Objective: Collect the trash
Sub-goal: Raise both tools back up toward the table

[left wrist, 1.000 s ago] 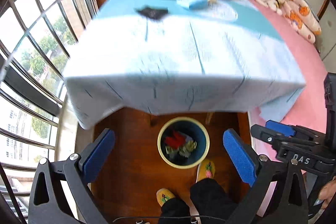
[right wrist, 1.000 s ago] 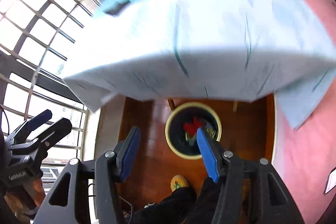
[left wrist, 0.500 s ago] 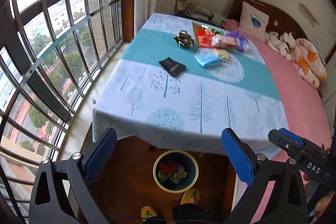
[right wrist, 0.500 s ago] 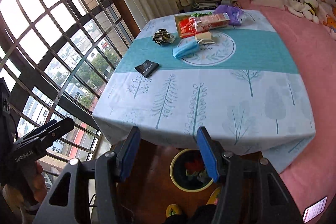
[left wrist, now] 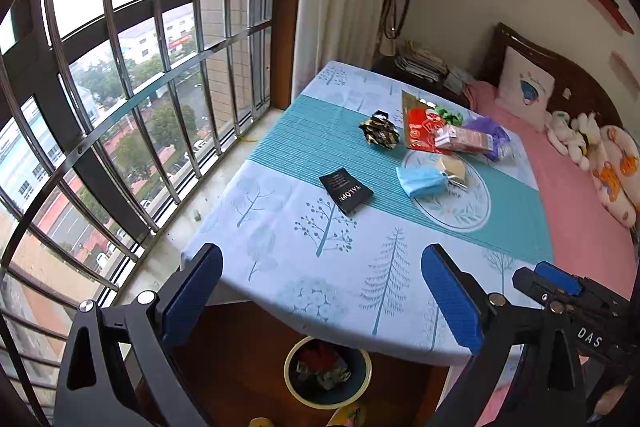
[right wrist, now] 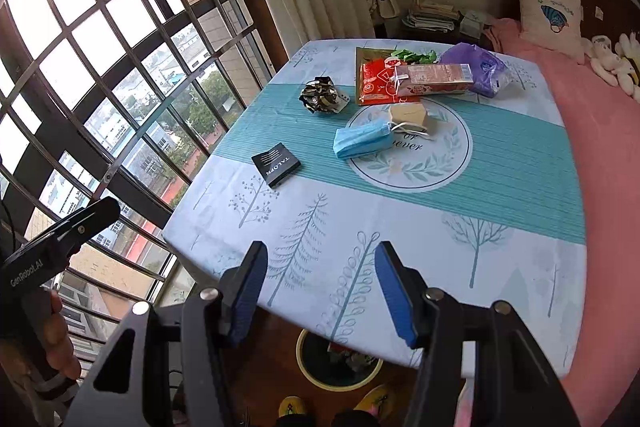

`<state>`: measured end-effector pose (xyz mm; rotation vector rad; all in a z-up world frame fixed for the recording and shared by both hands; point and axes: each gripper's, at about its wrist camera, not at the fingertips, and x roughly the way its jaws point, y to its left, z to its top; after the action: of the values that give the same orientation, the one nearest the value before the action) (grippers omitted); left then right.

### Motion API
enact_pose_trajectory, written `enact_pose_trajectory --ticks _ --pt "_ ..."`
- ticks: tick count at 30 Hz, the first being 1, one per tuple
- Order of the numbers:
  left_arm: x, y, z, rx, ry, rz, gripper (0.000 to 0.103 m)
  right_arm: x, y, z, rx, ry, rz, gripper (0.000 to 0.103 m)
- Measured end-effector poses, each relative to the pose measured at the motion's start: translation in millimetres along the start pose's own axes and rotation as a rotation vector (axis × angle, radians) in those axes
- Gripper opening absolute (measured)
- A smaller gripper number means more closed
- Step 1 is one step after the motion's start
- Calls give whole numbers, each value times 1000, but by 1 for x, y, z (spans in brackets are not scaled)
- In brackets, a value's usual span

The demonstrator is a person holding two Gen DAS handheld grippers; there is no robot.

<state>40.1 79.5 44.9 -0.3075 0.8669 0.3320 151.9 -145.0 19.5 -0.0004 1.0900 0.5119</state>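
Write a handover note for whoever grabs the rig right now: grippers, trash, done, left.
Left gripper: open, empty, held above the table's near edge.
Right gripper: open, empty, also above the near edge.
On the tree-print tablecloth: black flat sachet nearest, crumpled dark foil wrapper, blue face mask, small tan box, red snack packet, long pink carton, purple plastic bag.
Round blue bin with yellow rim sits on the floor under the near edge.
Done: some scraps are already in the bin.
Left: all table trash above; the black sachet looks the easiest first pick.
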Motion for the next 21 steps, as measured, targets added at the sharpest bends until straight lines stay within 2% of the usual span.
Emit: enact_pose_trajectory --ticks 7,13,21 --pt "20 1 8 -52 29 29 99 32 -19 25 14 62 29 56" --pt "55 11 25 -7 89 31 99 62 -23 37 57 97 30 56" --pt "134 26 67 70 210 -73 99 109 -24 61 176 128 -38 56"
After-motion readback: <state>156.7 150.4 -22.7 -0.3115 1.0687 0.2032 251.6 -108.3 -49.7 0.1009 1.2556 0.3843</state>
